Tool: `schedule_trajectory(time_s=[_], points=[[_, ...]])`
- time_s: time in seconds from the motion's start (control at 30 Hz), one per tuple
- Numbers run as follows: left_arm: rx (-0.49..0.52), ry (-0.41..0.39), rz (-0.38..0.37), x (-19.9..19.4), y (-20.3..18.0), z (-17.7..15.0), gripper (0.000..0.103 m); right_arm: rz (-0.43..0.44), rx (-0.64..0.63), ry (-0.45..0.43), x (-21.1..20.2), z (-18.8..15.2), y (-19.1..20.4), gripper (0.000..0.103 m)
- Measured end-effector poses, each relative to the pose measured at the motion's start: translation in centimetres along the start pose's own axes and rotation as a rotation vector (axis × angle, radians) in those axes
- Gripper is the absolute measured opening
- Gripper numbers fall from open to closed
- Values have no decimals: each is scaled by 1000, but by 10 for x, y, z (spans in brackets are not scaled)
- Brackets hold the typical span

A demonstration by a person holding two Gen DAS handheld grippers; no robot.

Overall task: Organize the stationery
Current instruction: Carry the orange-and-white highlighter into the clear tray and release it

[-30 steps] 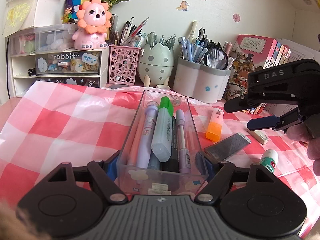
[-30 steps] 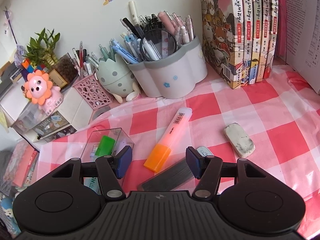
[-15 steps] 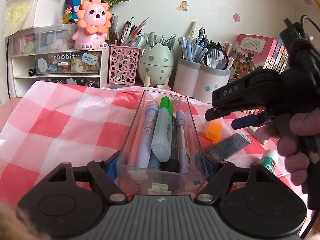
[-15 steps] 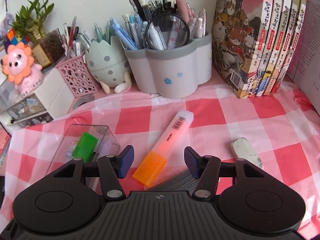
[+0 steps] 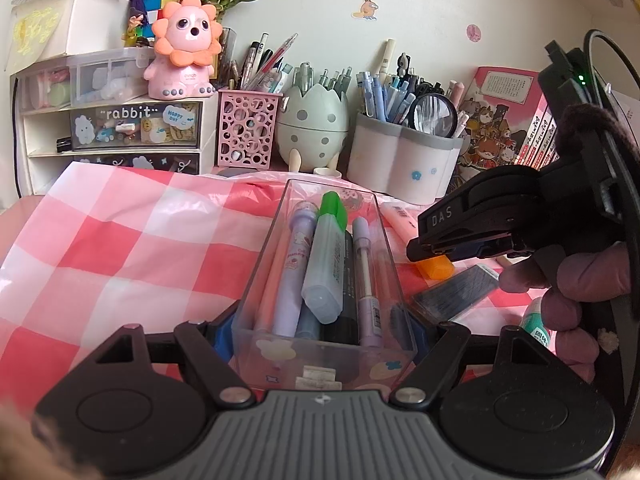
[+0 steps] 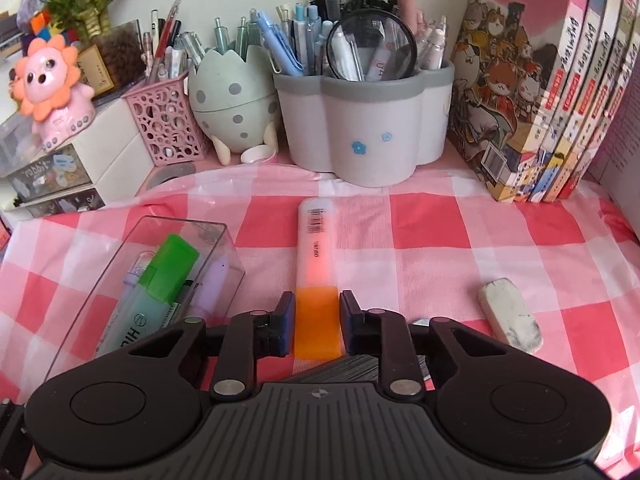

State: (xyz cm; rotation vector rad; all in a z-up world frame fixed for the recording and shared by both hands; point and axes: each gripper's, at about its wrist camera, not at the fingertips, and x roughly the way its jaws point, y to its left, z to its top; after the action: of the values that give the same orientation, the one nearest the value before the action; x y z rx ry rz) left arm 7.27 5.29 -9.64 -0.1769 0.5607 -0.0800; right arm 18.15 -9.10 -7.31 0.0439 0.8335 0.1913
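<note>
1. Highlighter [image 6: 317,268] lies on the checked cloth [image 6: 420,240], right of the clear box [image 5: 326,276]; the right tongs [image 6: 318,322] have just been closing onto its orange cap.
2. The cap may pull off, because the grip is only there.
3. The left tongs [image 5: 324,330] clamp the box's near end; a knock could tilt it.

Left gripper [image 5: 320,328]: black, two-fingered, pitched downward, blue pads pressed on both sides of a clear plastic pencil box [image 5: 324,280]. Right gripper [image 6: 318,322]: same build, tipped more steeply down, jaws just drawn in; pads now against the orange cap of a pale highlighter [image 6: 316,276]. From the left camera, bare fingers [image 5: 560,292] curl around the right handle.
</note>
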Motion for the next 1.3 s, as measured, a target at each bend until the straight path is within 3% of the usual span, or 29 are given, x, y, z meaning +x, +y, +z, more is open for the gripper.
schedule_trajectory(time_s=[0.43, 0.7, 0.87, 1.3], points=[[-1, 0, 0, 0, 0, 0, 52, 129, 196, 3, -19, -6, -34, 22], [0, 0, 0, 1, 0, 0, 52, 134, 172, 16, -24, -8, -39, 22], [0, 0, 0, 1, 0, 0, 52, 194, 228, 22, -30, -11, -45, 22], [-1, 1, 0, 1, 0, 0, 52, 224, 241, -26, -52, -9, -40, 22]])
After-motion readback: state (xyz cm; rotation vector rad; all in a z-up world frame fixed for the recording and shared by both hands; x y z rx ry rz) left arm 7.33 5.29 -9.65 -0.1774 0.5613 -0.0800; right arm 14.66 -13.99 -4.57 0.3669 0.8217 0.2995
